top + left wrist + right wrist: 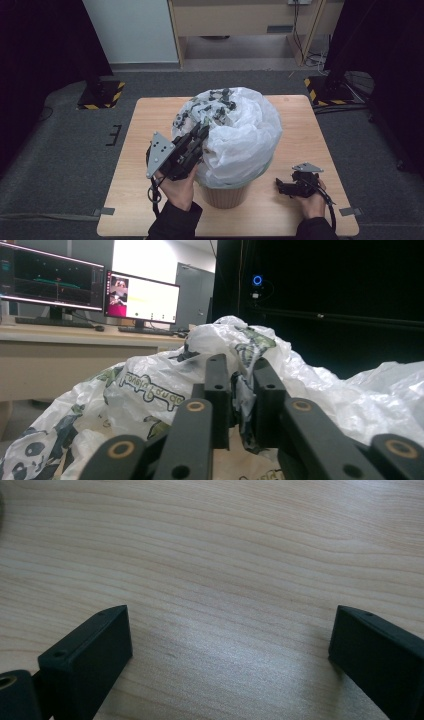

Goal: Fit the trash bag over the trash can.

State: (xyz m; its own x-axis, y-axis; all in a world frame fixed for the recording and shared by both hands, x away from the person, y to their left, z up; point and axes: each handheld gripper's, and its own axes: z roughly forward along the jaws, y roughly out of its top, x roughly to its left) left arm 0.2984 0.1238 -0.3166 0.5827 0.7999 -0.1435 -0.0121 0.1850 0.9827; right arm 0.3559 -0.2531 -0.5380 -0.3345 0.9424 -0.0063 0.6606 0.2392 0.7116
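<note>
Plastic bag (240,135), white and printed with pandas, drapes over the tan bin (225,194) at the centre of the high view, and our left gripper (202,131) has a fold of it between its jaws. In the left gripper view the two black jaws rise from the bottom centre, standing close together with a narrow gap, and a crumpled strip of the bag (150,390) sits in that gap; the film looks pinched there, so we read the gripper as clamped on it. Seen from above, this gripper lies at the left flank of the bag, its tips pressed into the film and its grey plate toward lower left, our left hand (177,190) beneath it.

Our right gripper (281,187) rests low at the lower right of the high view, on the wooden table (150,210), well apart from the bin, held by our right hand (312,202). In the right gripper view its jaws stand wide apart at the bottom corners with bare wood grain (225,580) between them.

Outward, the bag billows above the bin's rim and hides most of it. Behind it, in the upper left of the left gripper view, two lit monitors (95,292) stand on a desk.
</note>
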